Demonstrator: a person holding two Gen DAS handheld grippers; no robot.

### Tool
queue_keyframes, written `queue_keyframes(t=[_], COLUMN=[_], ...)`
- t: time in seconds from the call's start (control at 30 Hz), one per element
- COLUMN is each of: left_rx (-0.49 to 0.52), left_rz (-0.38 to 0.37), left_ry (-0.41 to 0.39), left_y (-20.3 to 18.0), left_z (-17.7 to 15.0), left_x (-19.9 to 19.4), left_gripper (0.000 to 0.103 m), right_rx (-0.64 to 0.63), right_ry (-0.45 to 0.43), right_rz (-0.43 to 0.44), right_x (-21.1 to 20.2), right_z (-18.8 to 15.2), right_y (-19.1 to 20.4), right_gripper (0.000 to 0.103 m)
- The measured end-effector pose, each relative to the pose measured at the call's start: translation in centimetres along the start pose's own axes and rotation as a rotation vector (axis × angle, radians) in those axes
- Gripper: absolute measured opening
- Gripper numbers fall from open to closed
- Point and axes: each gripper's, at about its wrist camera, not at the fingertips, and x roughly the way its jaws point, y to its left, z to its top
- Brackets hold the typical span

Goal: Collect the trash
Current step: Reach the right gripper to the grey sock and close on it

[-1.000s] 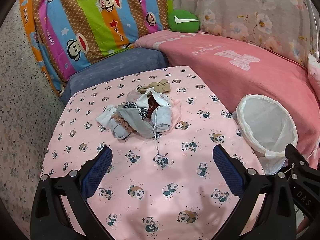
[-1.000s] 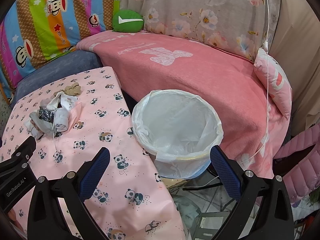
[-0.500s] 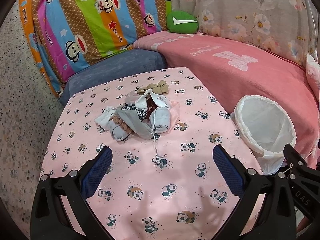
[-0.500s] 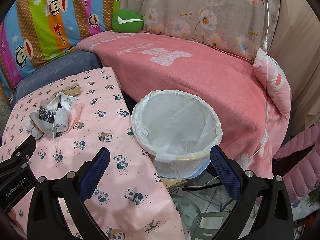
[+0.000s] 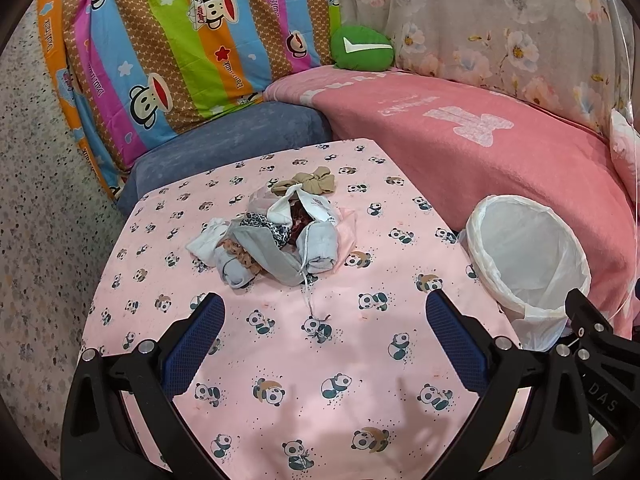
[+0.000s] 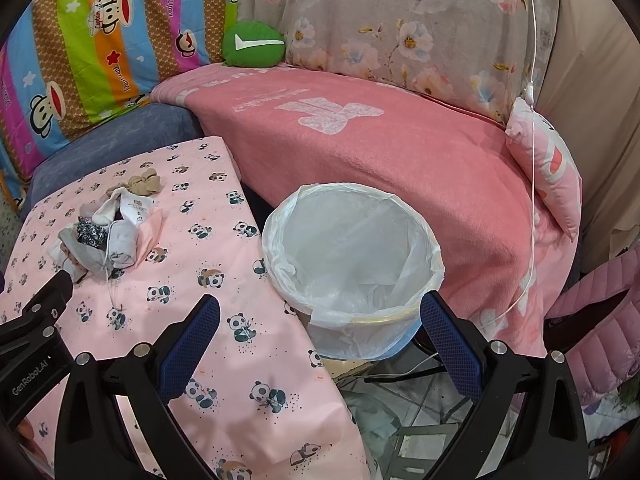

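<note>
A pile of small cloth scraps and socks lies on the pink panda-print table, with a tan knotted piece at its far side. The pile also shows in the right wrist view. A bin lined with a white bag stands at the table's right edge, also in the right wrist view. My left gripper is open and empty, above the table short of the pile. My right gripper is open and empty, just before the bin.
A pink blanket-covered sofa runs behind the bin, with a green cushion and a striped monkey-print pillow at the back. A blue seat lies behind the table. Clutter lies on the floor under the bin.
The left gripper has drawn back and slightly left, so the pile and bin sit a little further off. The right view is almost unchanged.
</note>
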Motion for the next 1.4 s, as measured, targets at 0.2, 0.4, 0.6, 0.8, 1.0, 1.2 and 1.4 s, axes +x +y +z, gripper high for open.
queue_keyframes(t=[0.2, 0.4, 0.6, 0.8, 1.0, 1.2, 1.4], left_rx=[-0.009, -0.037, -0.091, -0.150, -0.200, -0.245, -0.223], left_rz=[-0.026, -0.049, -0.068, -0.081, -0.063, -0.099, -0.227], left_ry=[-0.009, 0.009, 0.017, 0.024, 0.066, 0.081, 0.109], left_y=[0.4, 2.3, 6.2, 10.4, 13.9, 14.4, 11.6], left_z=[0.7, 1.0, 1.0, 0.4, -0.3, 0.5, 2.3], left_x=[0.4, 1.3, 3.2, 5.4, 7.7, 9.6, 12.6], left_gripper=[0.096, 0.096, 0.096, 0.096, 0.096, 0.096, 0.096], right_rx=[0.023, 0.043, 0.036, -0.015, -0.059, -0.090, -0.081], right_ry=[-0.012, -0.021, -0.015, -0.003, -0.009, 0.006, 0.039], right_rz=[0.000, 0.004, 0.041, 0.058, 0.103, 0.114, 0.117], right_x=[-0.3, -0.5, 0.5, 1.5, 2.4, 4.6, 6.8], right_z=[0.8, 1.5, 1.4, 1.1, 1.7, 2.4, 2.6], right_y=[-0.4, 0.4, 3.2, 7.1, 10.9, 14.2, 15.2], right_gripper=[0.098, 0.098, 0.098, 0.098, 0.098, 0.098, 0.095])
